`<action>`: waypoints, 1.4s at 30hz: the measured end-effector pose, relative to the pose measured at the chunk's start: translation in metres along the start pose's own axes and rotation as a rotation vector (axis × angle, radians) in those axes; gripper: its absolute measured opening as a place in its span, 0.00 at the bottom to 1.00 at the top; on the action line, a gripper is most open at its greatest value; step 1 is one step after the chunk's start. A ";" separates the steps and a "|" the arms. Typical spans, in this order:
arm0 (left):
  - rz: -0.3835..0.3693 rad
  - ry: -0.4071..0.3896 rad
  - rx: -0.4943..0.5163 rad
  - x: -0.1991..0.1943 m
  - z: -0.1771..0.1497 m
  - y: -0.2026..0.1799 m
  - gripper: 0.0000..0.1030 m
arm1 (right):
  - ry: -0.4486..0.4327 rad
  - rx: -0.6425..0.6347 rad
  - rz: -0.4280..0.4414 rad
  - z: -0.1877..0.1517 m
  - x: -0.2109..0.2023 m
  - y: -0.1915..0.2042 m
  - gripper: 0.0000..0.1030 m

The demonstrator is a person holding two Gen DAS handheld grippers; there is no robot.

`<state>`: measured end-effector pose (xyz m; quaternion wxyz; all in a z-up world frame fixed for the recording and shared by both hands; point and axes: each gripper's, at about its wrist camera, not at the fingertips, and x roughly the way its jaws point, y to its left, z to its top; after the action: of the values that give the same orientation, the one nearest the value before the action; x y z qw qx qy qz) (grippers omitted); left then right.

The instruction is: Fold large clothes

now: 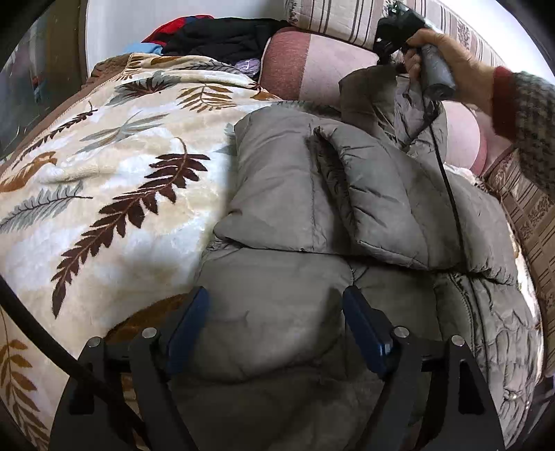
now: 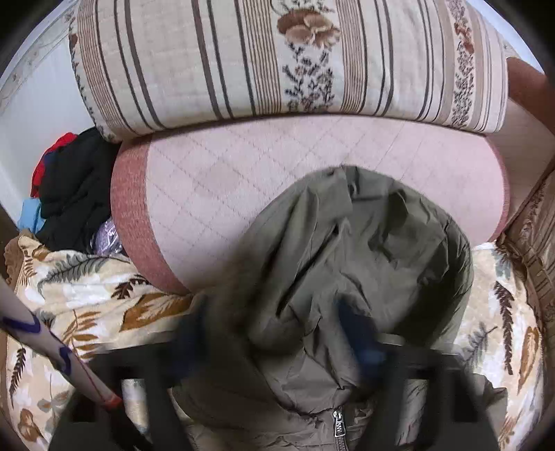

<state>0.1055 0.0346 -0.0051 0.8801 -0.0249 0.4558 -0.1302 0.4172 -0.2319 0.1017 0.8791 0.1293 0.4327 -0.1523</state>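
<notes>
Left tool point(image 1: 275, 305) sits low in the left wrist view, at 6 o'clock, with its two blue fingers point(image 1: 189, 326) spread wide. Nothing is held between them; the grey puffy coat point(image 1: 312, 208) lies under and past them. The coat rests on a leaf blanket point(image 1: 114, 166) that covers the bed. One sleeve point(image 1: 381, 201) is folded across the coat's middle. At 1 o'clock, a hand point(image 1: 447, 59) holds the right tool point(image 1: 399, 31) up high, and part of the coat hangs from it. A pink pillow point(image 1: 312, 62) is at 12 o'clock, with dark clothes point(image 1: 222, 34) piled at 11 o'clock.

In the right wrist view the right tool point(image 2: 277, 326) is blurry at 6 o'clock. The coat's hood end point(image 2: 364, 243) bunches between its fingers, so it seems to grip the coat. A zipper pull point(image 2: 339, 425) shows at the bottom. A striped flower pillow point(image 2: 277, 59) is at 12 o'clock, above the pink pillow point(image 2: 242, 180).
</notes>
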 end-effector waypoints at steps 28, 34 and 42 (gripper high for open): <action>0.114 -0.087 -0.078 -0.029 -0.013 0.028 0.76 | 0.044 -0.062 0.138 -0.300 -0.151 -0.078 0.06; 0.129 -0.081 -0.063 -0.025 -0.016 0.024 0.76 | 0.095 -0.027 0.235 -0.301 -0.142 -0.092 0.16; 0.121 -0.080 -0.054 -0.024 -0.015 0.021 0.76 | 0.005 -0.123 0.267 -0.299 -0.218 -0.128 0.53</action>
<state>0.0845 0.0626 0.0022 0.9029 -0.0264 0.4244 -0.0632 0.0266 -0.2087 0.0864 0.8968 0.1320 0.4222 -0.0068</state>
